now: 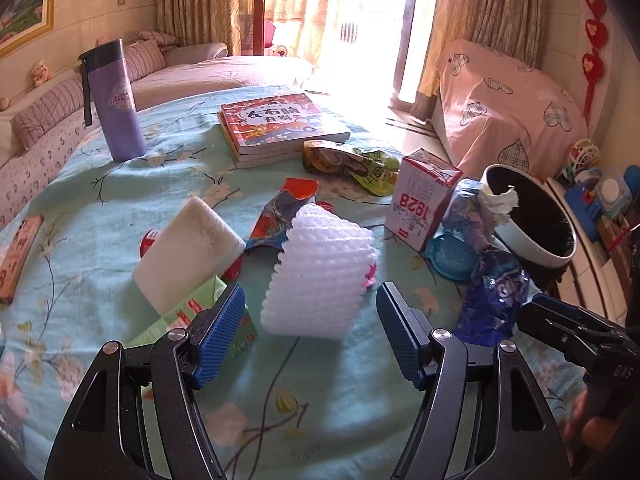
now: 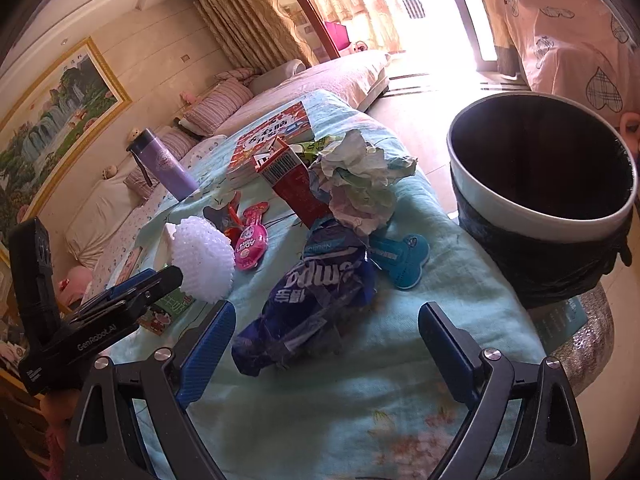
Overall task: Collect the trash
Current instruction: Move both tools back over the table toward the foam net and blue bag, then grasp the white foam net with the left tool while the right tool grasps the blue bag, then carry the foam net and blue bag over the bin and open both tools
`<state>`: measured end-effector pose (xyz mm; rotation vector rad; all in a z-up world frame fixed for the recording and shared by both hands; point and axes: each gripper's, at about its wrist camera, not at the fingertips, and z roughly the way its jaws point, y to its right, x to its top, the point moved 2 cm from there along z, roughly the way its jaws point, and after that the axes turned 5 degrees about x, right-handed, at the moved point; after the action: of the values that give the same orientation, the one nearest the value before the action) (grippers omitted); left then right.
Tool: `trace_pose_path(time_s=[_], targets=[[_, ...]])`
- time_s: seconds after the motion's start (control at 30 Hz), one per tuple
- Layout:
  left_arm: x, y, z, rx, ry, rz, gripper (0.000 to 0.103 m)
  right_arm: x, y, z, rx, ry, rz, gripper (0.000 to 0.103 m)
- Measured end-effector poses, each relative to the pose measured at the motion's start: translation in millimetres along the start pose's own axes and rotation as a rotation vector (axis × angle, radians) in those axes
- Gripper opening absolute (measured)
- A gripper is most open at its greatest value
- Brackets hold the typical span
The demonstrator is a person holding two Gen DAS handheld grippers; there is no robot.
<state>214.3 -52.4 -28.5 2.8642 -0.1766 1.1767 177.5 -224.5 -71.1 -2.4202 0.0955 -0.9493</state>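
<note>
**Operator:** State the item nearest each tool and the step in hand

**Technician:** The white foam net sleeve stands directly ahead of the left gripper, just beyond its fingertips and roughly centred on the gap between them. The jaws are spread wide and hold nothing. The crumpled blue snack wrapper lies directly ahead of the right gripper, reaching into its gap. Those jaws are also spread and empty. Judged step: approach, before any grasp. No item is yet between closed pads

**Operator:** What surrounds those two items?

**Technician:** Beyond the blue wrapper, further from the right gripper, sits a wad of crumpled tissue against a red-and-white carton. A teal flat packet lies just right of the wrapper, a pink packet to its left. Ahead and left of the left gripper, a white foam block leans over a green carton. The bin, lined in black, stands ahead and right of the right gripper, off the edge of the bedspread. Its mouth is open; the inside is too dark to tell its contents

**Operator:** What does the next move call for?

**Technician:** Advance either tool until its item sits between the pads, then close. Both items are light and yielding, so a gentle pinch should hold; the sleeve may tip if nudged. Carry rightward to the bin and release above its mouth
</note>
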Motion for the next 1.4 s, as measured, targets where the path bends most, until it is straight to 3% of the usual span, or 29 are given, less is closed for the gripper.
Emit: trace_pose_path(time_s=[0.13, 0.2, 0.27, 0.3, 0.37, 0.47, 0.87, 1.4], targets=[[0.2, 6.7, 12.6, 0.038, -0.012, 0.062, 0.069, 3.0, 3.0, 8.8, 0.009, 0.000, 0.028, 0.087], [-1.3, 10.9, 15.4, 0.048, -0.018, 0.091, 0.059, 2.0, 5.5, 16.6, 0.013, -0.020, 0.042, 0.074], [-3.5, 12.6, 19.5, 0.027, -0.046, 0.092, 0.038, -0.6, 8.3, 24.0, 0.036, -0.043, 0.060, 0.061], [-4.8, 12.7, 20.5, 0.021, -0.053, 0.091, 0.034, -2.3, 9.3, 26.5, 0.059, -0.053, 0.068, 0.053], [-6.3, 12.7, 19.2, 0.003, -0.057, 0.082, 0.019, -4.8, 6.5, 26.4, 0.076, -0.051, 0.058, 0.045], [-7.5, 12.5, 9.1, -0.037, -0.043, 0.060, 0.015, -5.9, 0.9, 19.4, 0.093, -0.043, 0.023, 0.040], [-15.3, 34.7, -26.3, -0.146, -0.023, 0.017, 0.014, -3.9, 2.6, -34.2, 0.076, 0.052, -0.025, 0.038], [-9.3, 116.5, -36.1, -0.234, -0.030, 0.121, 0.014, 7.4, 47.9, -90.0, -0.003, 0.171, 0.017, 0.039]])
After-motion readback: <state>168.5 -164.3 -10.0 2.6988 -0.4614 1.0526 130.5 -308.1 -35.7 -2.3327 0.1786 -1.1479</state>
